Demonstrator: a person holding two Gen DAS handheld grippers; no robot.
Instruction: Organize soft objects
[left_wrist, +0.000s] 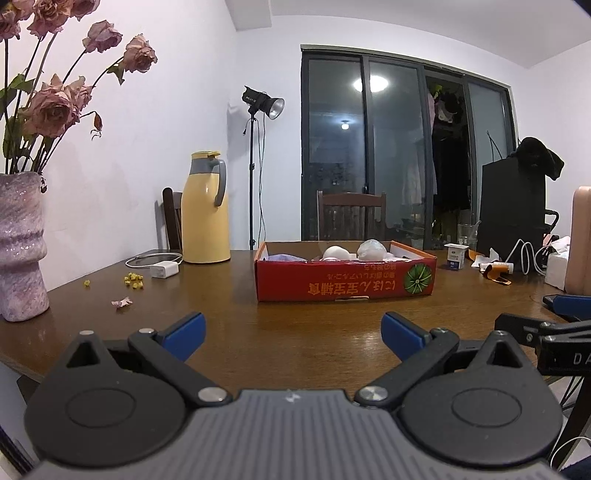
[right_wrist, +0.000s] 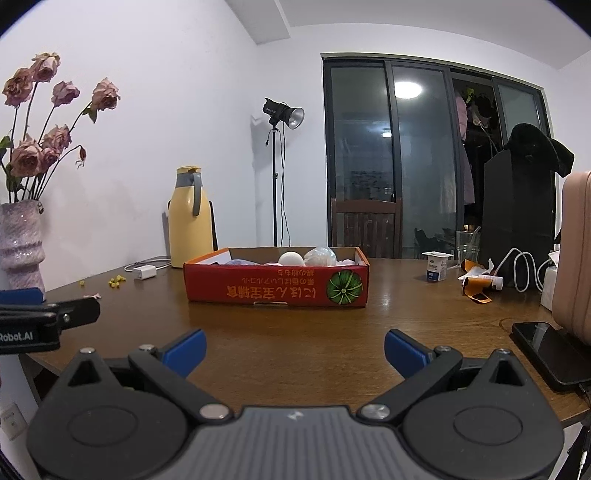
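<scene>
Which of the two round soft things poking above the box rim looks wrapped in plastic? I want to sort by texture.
The right one, the crinkly translucent ball. The ball left of it in the red box is smooth, matte white.

White walls (right_wrist: 155, 110) and a white ceiling (left_wrist: 406, 22) enclose the room. A dark-framed sliding glass door (left_wrist: 399, 147) fills the far wall, its panes reflecting a round ceiling lamp (left_wrist: 370, 83); clothes hang behind its right panes. A studio light on a black stand (left_wrist: 258, 110) stands in the corner by the left wall. A brown wooden table (right_wrist: 295, 332) spreads across the foreground, glossy with reflections. Beyond its far edge stands a dark wooden chair (left_wrist: 351, 218), backed against the glass, and another chair (left_wrist: 172, 218) stands by the left wall.
</scene>
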